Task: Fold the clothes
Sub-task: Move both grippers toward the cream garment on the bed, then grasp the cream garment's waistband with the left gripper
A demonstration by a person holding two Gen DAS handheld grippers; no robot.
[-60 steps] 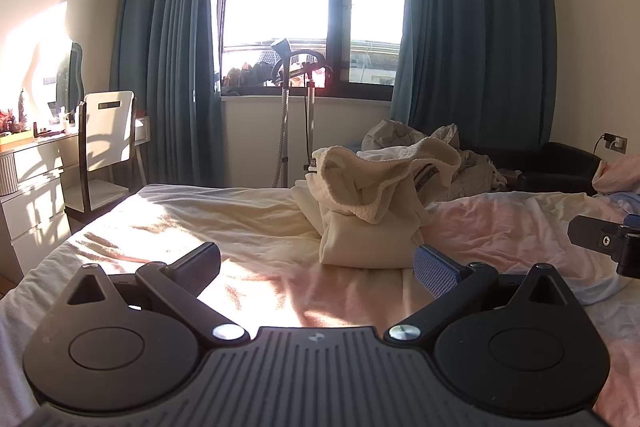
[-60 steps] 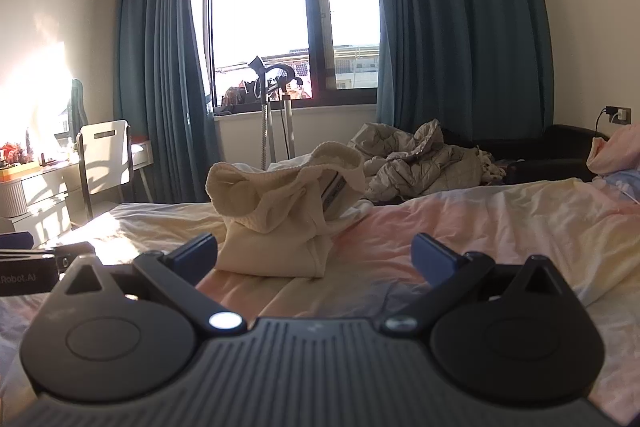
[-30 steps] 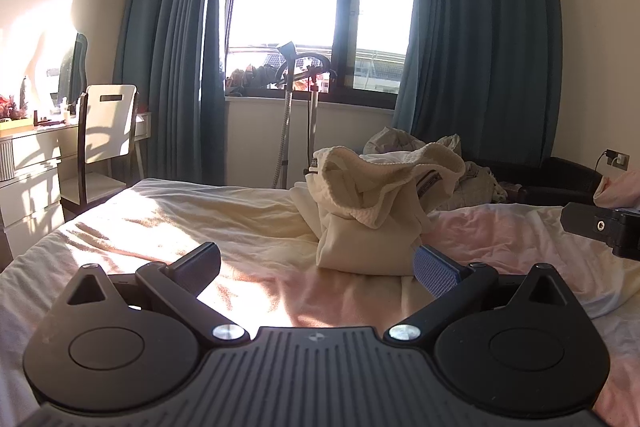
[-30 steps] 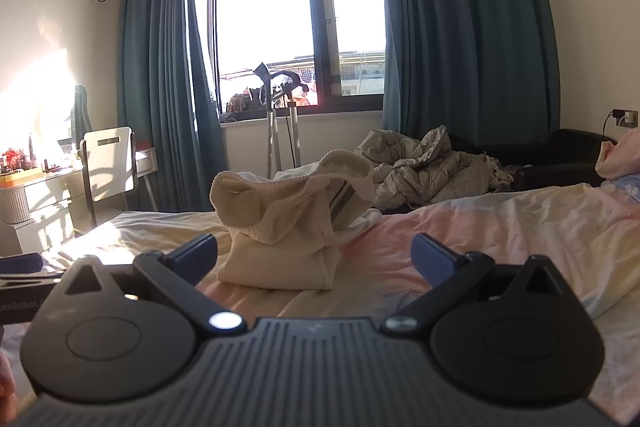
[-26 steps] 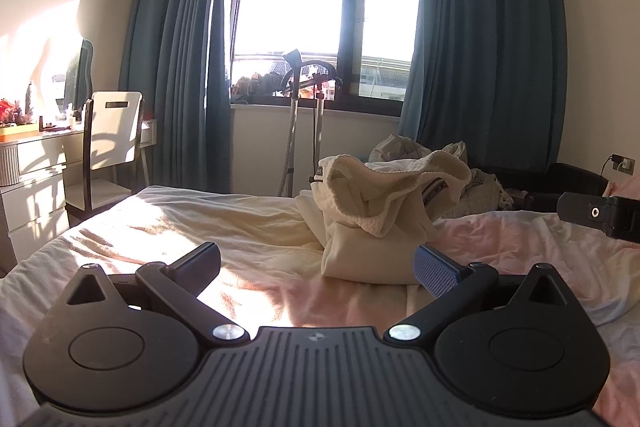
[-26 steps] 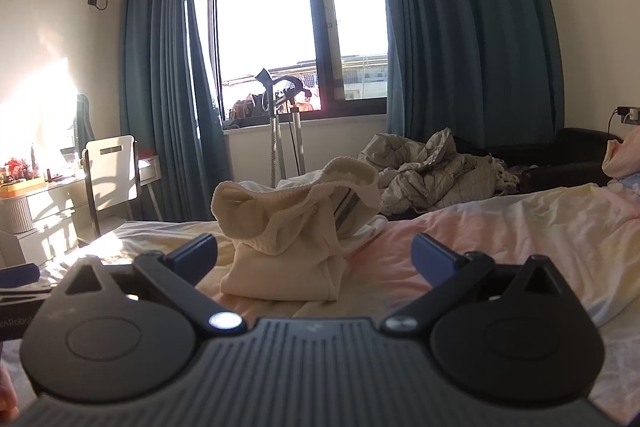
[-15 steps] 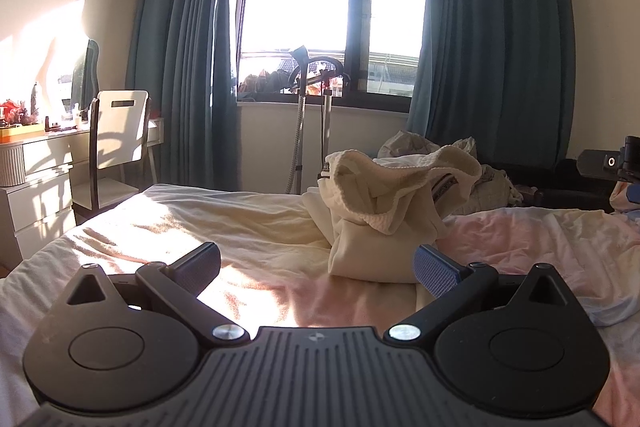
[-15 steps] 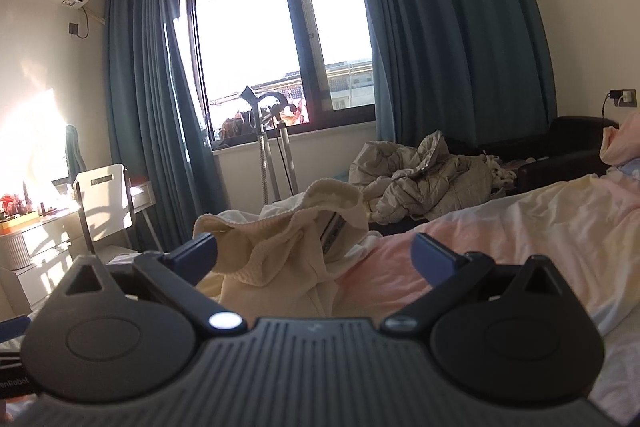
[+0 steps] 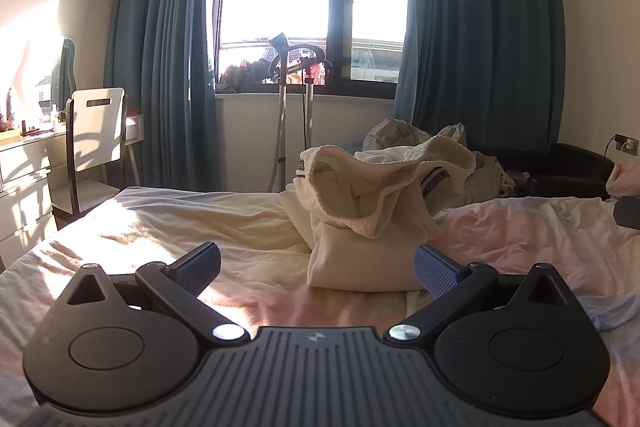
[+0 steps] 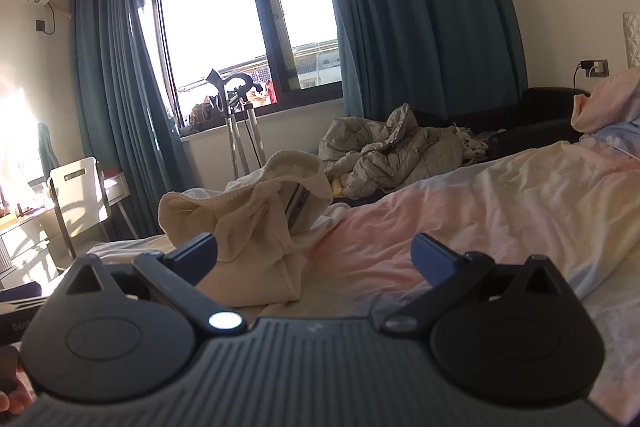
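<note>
Cream garment [image 9: 366, 227] [image 10: 256, 235] sits in a crumpled heap mid-bed, toward the far edge by the window; its striped neck label shows, print too small to read. Bed [image 9: 160, 227] [image 10: 500, 211] has pink/cream sheets. Left gripper [image 9: 316, 267] is spread wide w/ nothing in it, just short of the heap. Right gripper [image 10: 314, 255] likewise wide apart & holding nothing. Grey jacket pile [image 10: 392, 151] lies beyond the far edge; white chair [image 9: 96, 135] stands off the bed's left corner.
</note>
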